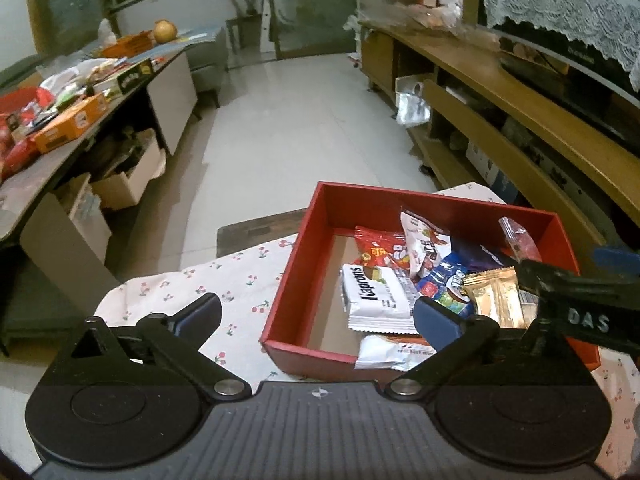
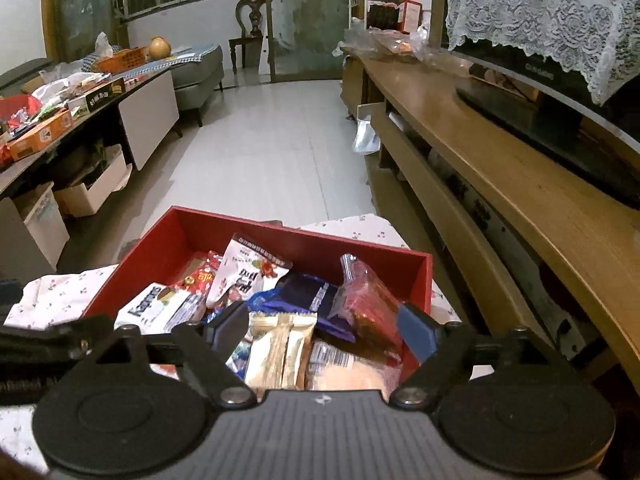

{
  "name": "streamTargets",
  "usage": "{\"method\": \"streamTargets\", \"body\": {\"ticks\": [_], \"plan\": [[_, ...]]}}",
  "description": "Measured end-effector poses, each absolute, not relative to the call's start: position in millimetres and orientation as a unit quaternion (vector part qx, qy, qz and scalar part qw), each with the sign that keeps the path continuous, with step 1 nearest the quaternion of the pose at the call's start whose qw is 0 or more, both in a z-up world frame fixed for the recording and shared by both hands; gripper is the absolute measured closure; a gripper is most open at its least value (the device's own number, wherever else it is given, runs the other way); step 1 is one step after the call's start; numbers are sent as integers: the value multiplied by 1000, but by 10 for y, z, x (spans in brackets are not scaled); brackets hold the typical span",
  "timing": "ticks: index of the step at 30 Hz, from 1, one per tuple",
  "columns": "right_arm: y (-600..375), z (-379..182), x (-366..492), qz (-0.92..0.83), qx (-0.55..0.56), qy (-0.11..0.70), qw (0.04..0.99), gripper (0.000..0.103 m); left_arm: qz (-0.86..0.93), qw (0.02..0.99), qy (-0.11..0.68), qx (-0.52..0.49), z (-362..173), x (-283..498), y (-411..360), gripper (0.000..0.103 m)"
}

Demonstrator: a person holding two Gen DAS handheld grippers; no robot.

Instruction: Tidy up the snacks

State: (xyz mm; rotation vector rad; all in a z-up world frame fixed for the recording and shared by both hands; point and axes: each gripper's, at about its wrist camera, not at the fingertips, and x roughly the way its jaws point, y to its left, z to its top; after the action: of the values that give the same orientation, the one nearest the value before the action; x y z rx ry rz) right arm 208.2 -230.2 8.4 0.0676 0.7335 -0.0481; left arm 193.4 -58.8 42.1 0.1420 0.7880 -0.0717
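A red box sits on a cherry-print cloth and holds several snack packets. Among them are a white Kaprons packet, a gold packet, a red packet and a clear red packet. My left gripper is open and empty over the box's near left side. My right gripper is open above the packets, its fingers on either side of the gold packet. It also shows at the right edge of the left wrist view.
A cluttered table with boxes and snacks stands at left, with cardboard boxes under it. A wooden TV unit runs along the right. White tiled floor lies beyond the box. A chair stands far back.
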Motion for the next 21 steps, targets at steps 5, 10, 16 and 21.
{"method": "streamTargets", "body": {"ticks": [5,10,16,21], "plan": [[-2256,118,1844,-14,40,358,933,8,-30,918,388,72,387,1821,-580,0],[-2216,179,1582,-3,52,350,935,8,-24,918,385,94,381,1640,-606,0],[-2225,169,1279,-6,61,352,934,7,-43,917,389,81,375,1399,-590,0],[-2231,168,1057,-4,69,353,933,7,-54,915,394,63,349,1225,-541,0]]}}
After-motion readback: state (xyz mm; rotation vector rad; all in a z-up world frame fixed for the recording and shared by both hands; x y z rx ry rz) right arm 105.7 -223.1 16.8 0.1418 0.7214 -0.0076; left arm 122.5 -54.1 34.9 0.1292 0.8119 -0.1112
